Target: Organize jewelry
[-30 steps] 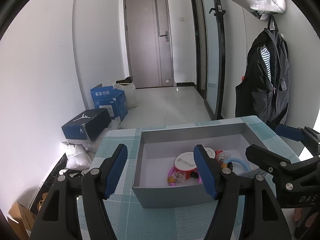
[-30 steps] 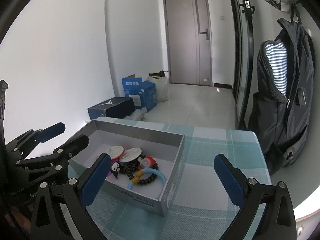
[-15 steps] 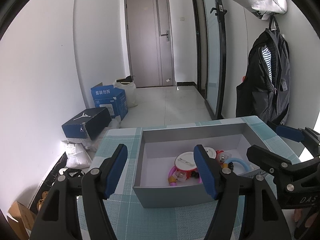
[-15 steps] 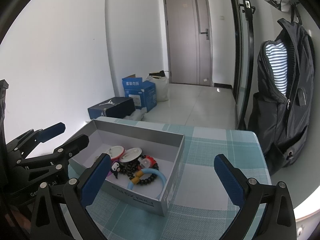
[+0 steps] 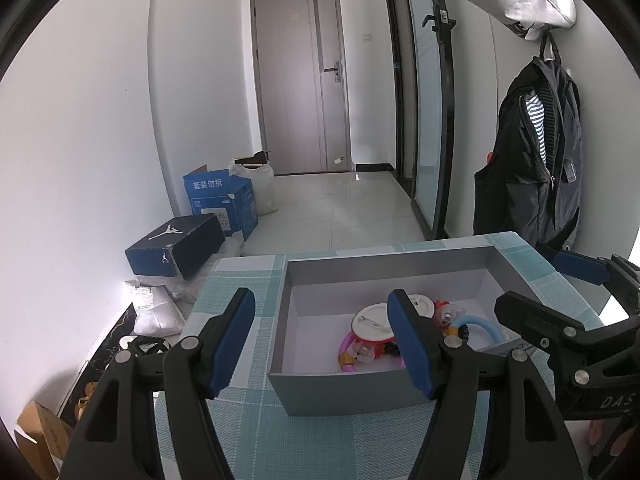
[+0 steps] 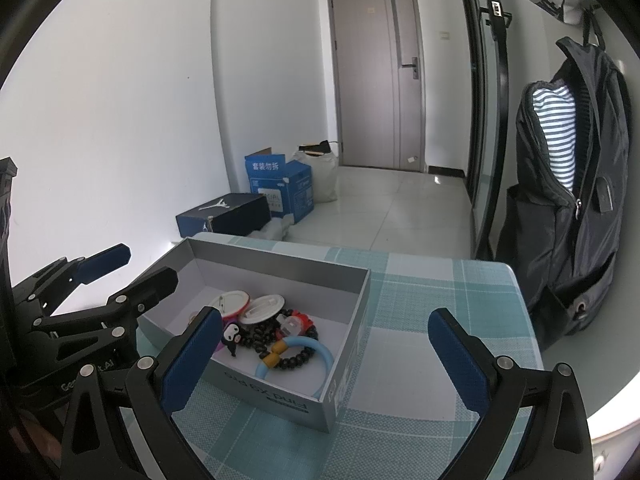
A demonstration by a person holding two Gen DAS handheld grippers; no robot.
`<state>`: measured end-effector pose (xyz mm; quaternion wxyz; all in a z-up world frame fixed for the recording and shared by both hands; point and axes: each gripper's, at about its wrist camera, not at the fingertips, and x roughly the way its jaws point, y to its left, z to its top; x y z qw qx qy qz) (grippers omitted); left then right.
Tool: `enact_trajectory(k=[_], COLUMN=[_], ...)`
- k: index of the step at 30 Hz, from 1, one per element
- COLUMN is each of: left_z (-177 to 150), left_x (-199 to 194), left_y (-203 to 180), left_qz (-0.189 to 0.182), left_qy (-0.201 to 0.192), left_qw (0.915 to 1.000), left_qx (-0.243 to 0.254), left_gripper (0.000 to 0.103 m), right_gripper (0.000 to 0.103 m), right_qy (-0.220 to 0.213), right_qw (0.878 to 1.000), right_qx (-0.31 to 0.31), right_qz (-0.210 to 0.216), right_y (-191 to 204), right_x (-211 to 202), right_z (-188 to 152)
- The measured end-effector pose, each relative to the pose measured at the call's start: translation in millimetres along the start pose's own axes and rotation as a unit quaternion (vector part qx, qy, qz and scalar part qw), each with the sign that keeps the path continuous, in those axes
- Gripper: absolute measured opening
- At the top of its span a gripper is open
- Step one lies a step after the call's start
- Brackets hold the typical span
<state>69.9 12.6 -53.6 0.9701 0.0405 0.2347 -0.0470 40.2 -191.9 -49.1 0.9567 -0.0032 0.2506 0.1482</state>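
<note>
A grey open box (image 5: 352, 394) (image 6: 280, 400) stands on the teal checked tablecloth (image 5: 240, 292) (image 6: 420, 300). Inside lie several pieces: two white round badges (image 5: 372, 322) (image 6: 262, 304), a blue ring with black beads (image 6: 298, 354) (image 5: 480, 324), a pink ring (image 5: 348, 350), small figures (image 6: 232, 338). My left gripper (image 5: 324, 340) is open and empty, above the box's near left corner. My right gripper (image 6: 324, 356) is open and empty, above the box's near right side. Each gripper shows in the other's view: the right gripper (image 5: 568, 292), the left gripper (image 6: 132, 268).
A black backpack (image 6: 568, 208) (image 5: 536, 168) hangs on the wall right of the table. On the floor beyond the table's far left stand a dark shoe box (image 5: 176, 250) and a blue carton (image 5: 222, 202). The table edge runs close on the right (image 6: 532, 332).
</note>
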Motion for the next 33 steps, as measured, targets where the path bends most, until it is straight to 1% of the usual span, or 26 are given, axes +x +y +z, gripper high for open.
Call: enact_trajectory(k=[27,33], left_z=[-0.7,-1.4], left_x=[-0.9,-4.3], left_y=[0.4,-4.3], left_qz=[-0.003,-0.006], left_qy=[-0.001,-0.008], left_qw=[1.0,0.9998], left_qx=[0.003,0.015], left_gripper=[0.065,0.065], right_gripper=[0.103,0.103], right_qy=[0.002,-0.002], right_qw=[1.0,1.0], right_qx=[0.001,-0.002], right_qz=[0.0,0.003], right_y=[-0.2,0.7], right_x=[1.2,0.4], right_z=[0.8,0.2])
